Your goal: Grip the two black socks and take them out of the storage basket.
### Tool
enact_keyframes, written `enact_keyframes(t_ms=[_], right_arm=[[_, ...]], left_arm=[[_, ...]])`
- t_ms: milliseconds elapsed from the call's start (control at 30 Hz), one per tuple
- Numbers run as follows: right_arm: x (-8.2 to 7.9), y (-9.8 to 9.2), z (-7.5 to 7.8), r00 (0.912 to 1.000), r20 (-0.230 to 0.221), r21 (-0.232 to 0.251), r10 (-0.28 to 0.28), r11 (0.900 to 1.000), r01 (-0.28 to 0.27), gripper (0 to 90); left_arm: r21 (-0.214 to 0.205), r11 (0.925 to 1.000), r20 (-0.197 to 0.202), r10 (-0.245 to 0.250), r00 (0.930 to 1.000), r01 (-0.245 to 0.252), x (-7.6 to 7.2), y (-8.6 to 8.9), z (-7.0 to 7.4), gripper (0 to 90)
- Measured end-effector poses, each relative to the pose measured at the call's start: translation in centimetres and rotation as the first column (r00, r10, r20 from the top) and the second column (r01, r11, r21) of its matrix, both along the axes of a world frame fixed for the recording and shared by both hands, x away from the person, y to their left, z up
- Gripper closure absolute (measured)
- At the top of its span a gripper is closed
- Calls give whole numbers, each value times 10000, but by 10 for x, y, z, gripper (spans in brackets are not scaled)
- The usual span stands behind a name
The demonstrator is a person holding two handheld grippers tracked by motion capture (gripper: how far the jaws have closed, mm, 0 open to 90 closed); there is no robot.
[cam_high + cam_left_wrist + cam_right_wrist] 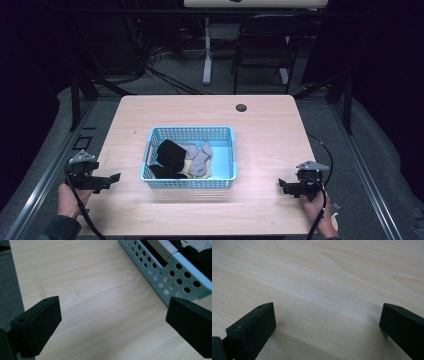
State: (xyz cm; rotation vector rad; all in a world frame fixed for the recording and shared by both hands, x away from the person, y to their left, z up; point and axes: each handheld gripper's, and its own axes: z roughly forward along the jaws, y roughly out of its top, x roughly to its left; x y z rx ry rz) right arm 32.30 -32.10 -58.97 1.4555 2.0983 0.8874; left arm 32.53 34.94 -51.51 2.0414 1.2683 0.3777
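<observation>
Basket (227, 150), pale blue perforated plastic, sits at the middle of the wooden counter (270, 125), slightly toward the 6 o'clock edge. Inside: a black sock (170, 151) on the 9 o'clock side, a second dark piece (161, 172) at the 7 o'clock corner, grey socks (200, 157) bunched at centre, a beige bit beneath them. Basket floor bare along the 3 o'clock side.

Left gripper (114, 179) held low at about 8 o'clock from the basket, near it but apart, fingers pointing toward 3 o'clock. Left hand (70, 197) grips it from below; grey plate on top. In the left gripper view the fingers (40, 325) stand spread wide with bare counter (100, 302) between them; the basket's perforated wall (160, 275) runs across the upper right, dark fabric (200, 257) showing over its rim.

Right gripper (283, 187) at about 4 o'clock from the basket, well apart from it, fingers pointing toward 9 o'clock. Right hand (315, 202) holds it; cable (327, 150) loops away toward 12 o'clock. In the right gripper view the fingers (254, 330) are spread wide, holding nothing, wood grain (324, 290) between them.

Small dark round hole (241, 107) in the counter near the 12 o'clock edge. Beyond the counter, a dark chair (265, 45) and a white desk leg (207, 50) on the floor.
</observation>
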Motion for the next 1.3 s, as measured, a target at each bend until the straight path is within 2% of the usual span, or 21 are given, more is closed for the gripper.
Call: enact_keyframes(t_ms=[300, 400, 533, 600, 667, 733, 767, 800, 833, 900, 967, 1000, 1033, 1067, 1100, 1167, 1267, 1300], right_arm=[[0, 0, 0, 10000, 2, -8, -4, 10000, 4, 0], [0, 0, 0, 10000, 4, -10, -4, 10000, 4, 0], [0, 0, 0, 10000, 18, -11, 9, 10000, -9, 0], [0, 0, 0, 10000, 19, -8, 10, 10000, -10, 0], [0, 0, 0, 10000, 19, -6, 8, 10000, -8, 0], [0, 0, 0, 10000, 16, -1, 8, 10000, -8, 0], [0, 0, 0, 10000, 16, -1, 8, 10000, -8, 0], [0, 0, 0, 10000, 25, -7, -5, 10000, 5, 0], [0, 0, 0, 10000, 25, -7, -5, 10000, 5, 0], [0, 0, 0, 10000, -1, -8, -10, 10000, 10, 0], [0, 0, 0, 10000, 16, -5, 8, 10000, -8, 0], [0, 0, 0, 10000, 19, -7, 7, 10000, -7, 0], [0, 0, 0, 10000, 20, -2, 6, 10000, -6, 0], [0, 0, 0, 10000, 18, -3, 7, 10000, -7, 0], [0, 0, 0, 10000, 18, -3, 7, 10000, -7, 0], [0, 0, 0, 10000, 2, -4, -12, 10000, 12, 0], [0, 0, 0, 10000, 1, -7, -10, 10000, 10, 0], [0, 0, 0, 10000, 21, -2, -6, 10000, 6, 0]], left_arm=[[-119, 9986, 152, -506, 9986, 508, 11, -12, 19, 0], [-23, 9967, 149, -805, 9966, 805, 15, -18, 27, 0], [91, 9901, 216, -1403, 9899, 1402, 22, -29, 43, 0], [-14, 9882, 238, -1531, 9879, 1532, 23, -32, 46, 0], [86, 9854, 197, -1699, 9853, 1698, 25, -37, 50, 0], [63, 9773, 120, -2117, 9773, 2116, 29, -48, 55, 1], [63, 9773, 120, -2117, 9773, 2116, 29, -48, 55, 1], [103, 9671, -10, -2543, 9671, 2543, 33, -57, 57, 0], [103, 9671, -10, -2543, 9671, 2543, 33, -57, 57, 1], [327, 9590, -138, -2811, 9596, 2814, 36, -67, 58, 2], [334, 9461, -309, -3211, 9466, 3220, 38, -77, 58, 7], [479, 9395, -397, -3374, 9405, 3391, 39, -83, 58, 7], [548, 9255, -514, -3723, 9267, 3748, 39, -93, 57, 7], [626, 9197, -557, -3845, 9214, 3876, 39, -98, 58, 7], [626, 9197, -557, -3845, 9214, 3876, 39, -98, 58, 5], [566, 9106, -618, -4060, 9118, 4094, 41, -105, 57, 3], [591, 8888, -858, -4490, 8894, 4544, 42, -117, 55, 0], [586, 8839, -951, -4576, 8840, 4639, 43, -120, 54, 0]])
